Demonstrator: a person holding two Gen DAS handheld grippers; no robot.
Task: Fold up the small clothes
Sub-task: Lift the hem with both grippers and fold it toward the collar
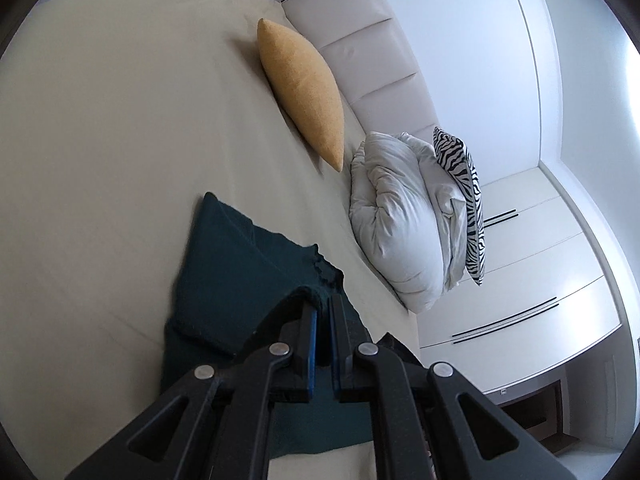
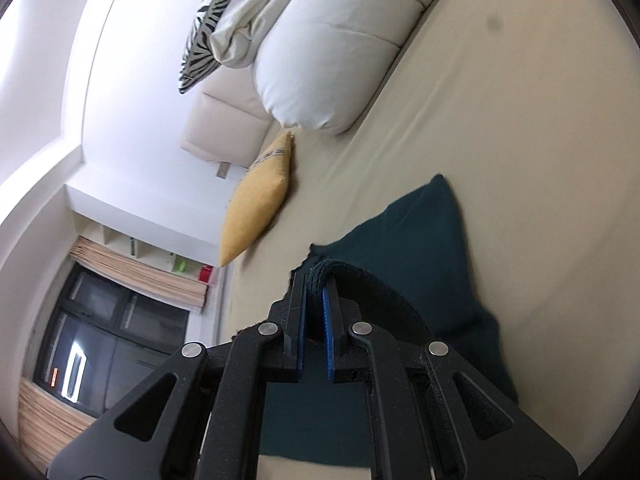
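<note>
Dark teal garment [image 1: 236, 264] spread on beige bed sheet [image 1: 100, 160], below mustard cushion [image 1: 300, 92]; edge pinched tight in left gripper [image 1: 324, 304]. White duvet [image 1: 400, 216] just right of cushion.

Right wrist view: same teal garment [image 2: 420, 240] right of mustard cushion [image 2: 256, 208]; thick hem clamped between narrow jaws of right gripper [image 2: 316, 284].

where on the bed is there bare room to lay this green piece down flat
Both grippers, left gripper and right gripper, pinch the dark green garment. Bare bed sheet spreads beside it. Crowded by the headboard: yellow cushion, white duvet, zebra cushion.
</note>
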